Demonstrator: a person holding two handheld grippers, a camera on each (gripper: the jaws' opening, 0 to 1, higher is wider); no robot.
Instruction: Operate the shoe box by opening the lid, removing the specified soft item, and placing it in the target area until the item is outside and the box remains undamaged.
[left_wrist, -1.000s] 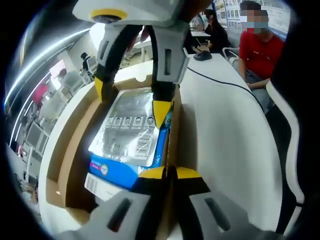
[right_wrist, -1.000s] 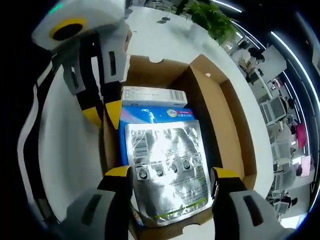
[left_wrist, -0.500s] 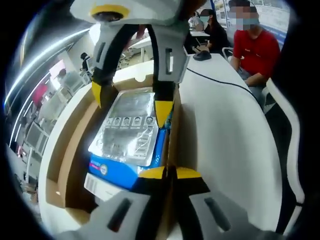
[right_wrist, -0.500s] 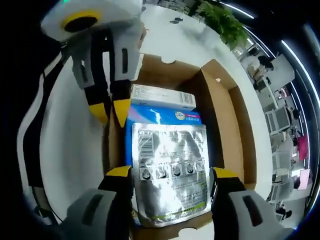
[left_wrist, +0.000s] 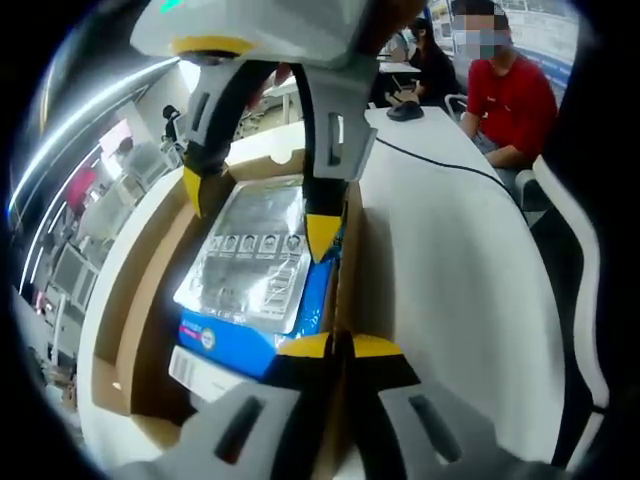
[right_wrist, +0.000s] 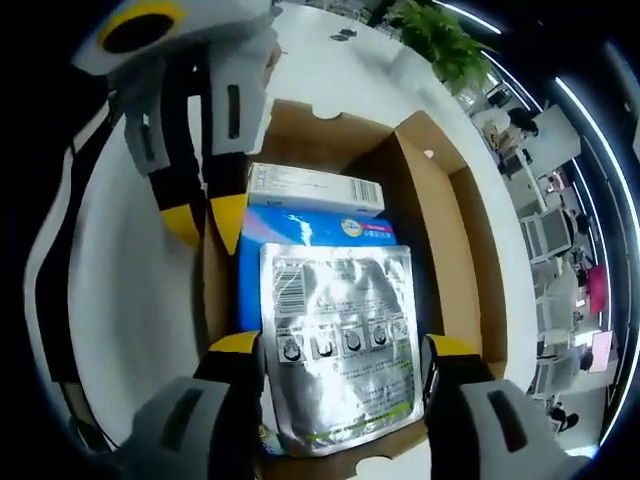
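White surface carrying the open shoe box. Right gripper, fingers spread, straddles the silver pouch lying atop the box's contents, as a second ago; left gripper stays clenched on the box wall. Extraction not yet begun.

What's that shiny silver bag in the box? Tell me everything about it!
The silver pouch looks like crinkly foil, flat and soft, with a barcode at one corner, a row of small pictures across it and a green stripe along one edge. It lies on top of a blue packet inside the open cardboard box. The right claw stands open astride it, one jaw at each side edge.
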